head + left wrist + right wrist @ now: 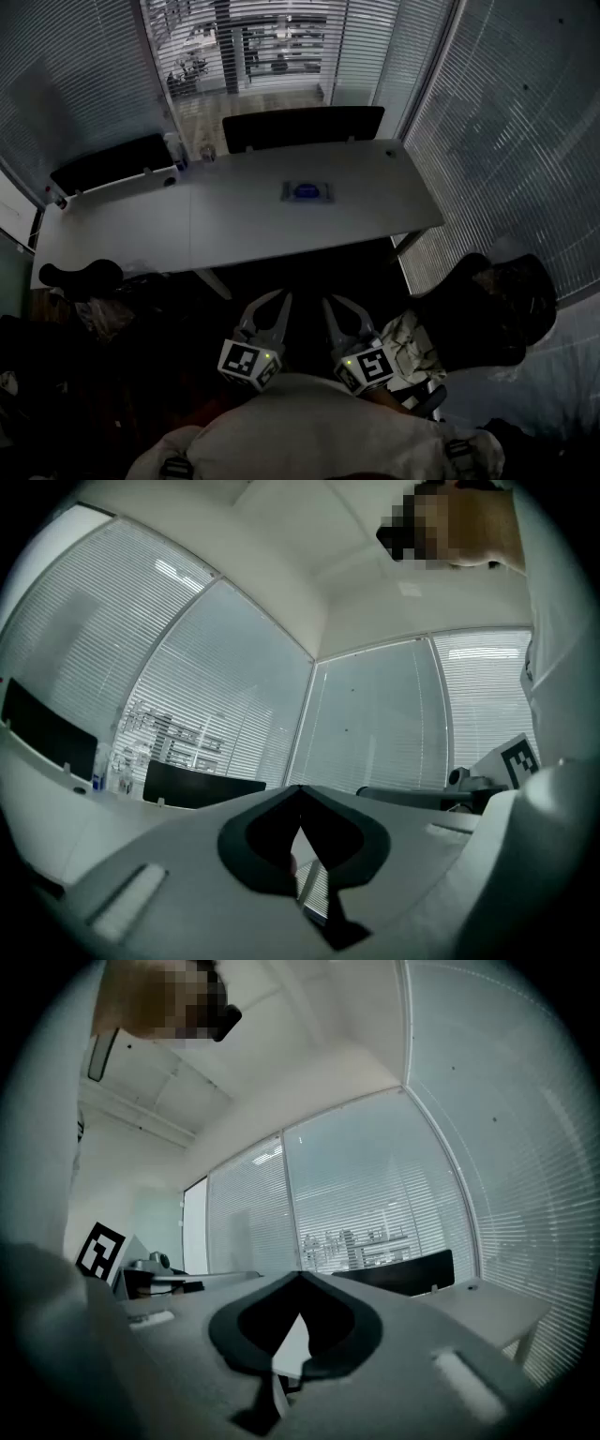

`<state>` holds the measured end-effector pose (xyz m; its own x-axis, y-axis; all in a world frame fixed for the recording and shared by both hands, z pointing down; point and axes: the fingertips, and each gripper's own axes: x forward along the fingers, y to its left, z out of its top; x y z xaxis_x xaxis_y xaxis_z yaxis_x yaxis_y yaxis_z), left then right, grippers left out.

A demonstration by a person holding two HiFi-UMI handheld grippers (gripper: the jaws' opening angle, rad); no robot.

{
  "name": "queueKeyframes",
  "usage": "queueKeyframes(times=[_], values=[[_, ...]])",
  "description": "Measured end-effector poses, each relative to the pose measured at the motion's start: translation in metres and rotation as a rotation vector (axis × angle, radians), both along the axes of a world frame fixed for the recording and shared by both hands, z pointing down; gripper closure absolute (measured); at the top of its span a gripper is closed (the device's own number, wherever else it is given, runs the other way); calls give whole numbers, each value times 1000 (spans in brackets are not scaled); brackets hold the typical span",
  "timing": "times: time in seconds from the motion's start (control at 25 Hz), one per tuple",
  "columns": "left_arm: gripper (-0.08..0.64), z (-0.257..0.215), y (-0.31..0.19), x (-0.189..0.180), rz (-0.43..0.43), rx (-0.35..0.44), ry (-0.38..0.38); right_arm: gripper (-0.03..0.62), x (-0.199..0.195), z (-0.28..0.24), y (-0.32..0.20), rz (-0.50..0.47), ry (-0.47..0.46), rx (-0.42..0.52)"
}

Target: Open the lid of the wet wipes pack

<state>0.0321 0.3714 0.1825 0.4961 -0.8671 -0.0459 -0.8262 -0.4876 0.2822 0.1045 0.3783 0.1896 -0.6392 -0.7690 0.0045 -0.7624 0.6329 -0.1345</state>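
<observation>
Head view: a long white table (pixel 234 220) spans the middle of the frame, walled in by glass hung with grey slatted blinds (pixel 84 75). The flat blue-and-white wet wipes pack (pixel 307 191) lies on it right of centre, well apart from both grippers. At bottom centre the left gripper (pixel 277 300) and right gripper (pixel 333 306) are held side by side.

Left gripper view: its jaws are clenched tip to tip on nothing; the white tabletop sits at lower left.

Right gripper view: its jaws are likewise pressed together and empty, with the table's corner at lower right.
</observation>
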Motion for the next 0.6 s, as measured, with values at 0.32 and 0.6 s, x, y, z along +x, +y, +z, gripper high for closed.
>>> queueKeyframes(times=[0.32, 0.6], values=[[557, 3, -2, -1, 12, -19, 4, 592, -2, -8, -4, 12, -56, -13], [557, 8, -7, 4, 25, -28, -5, 591, -3, -17, -2, -14, -82, 22]])
